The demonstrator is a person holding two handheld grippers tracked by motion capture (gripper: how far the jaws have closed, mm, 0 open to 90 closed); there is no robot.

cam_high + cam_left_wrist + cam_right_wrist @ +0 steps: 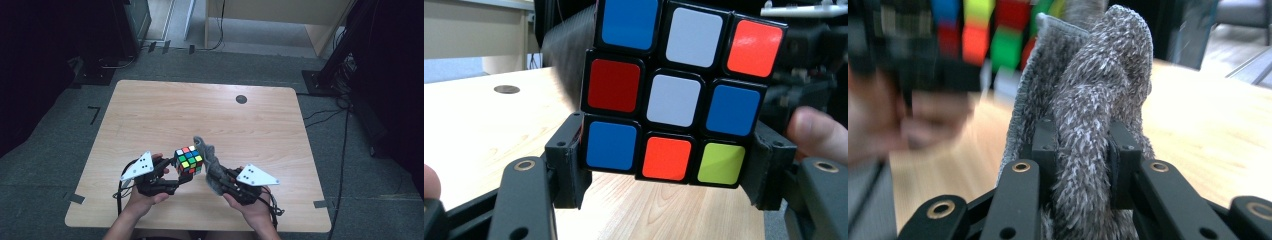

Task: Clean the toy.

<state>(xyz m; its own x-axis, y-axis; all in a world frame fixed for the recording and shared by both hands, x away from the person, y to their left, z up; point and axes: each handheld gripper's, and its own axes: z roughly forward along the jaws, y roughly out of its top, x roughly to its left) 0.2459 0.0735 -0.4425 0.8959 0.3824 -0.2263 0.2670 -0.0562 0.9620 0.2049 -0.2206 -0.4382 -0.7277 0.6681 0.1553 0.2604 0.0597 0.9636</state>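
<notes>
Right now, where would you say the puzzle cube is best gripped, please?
Across two opposite flat faces of the puzzle cube, coming from the person's left, as the left gripper does: the flat sides seat squarely in its jaws and leave the right side open to the grey cloth.

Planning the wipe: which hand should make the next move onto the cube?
Right: its tongs already pinch the fuzzy grey cloth beside the multicoloured puzzle cube, which the left tongs clamp.
</notes>
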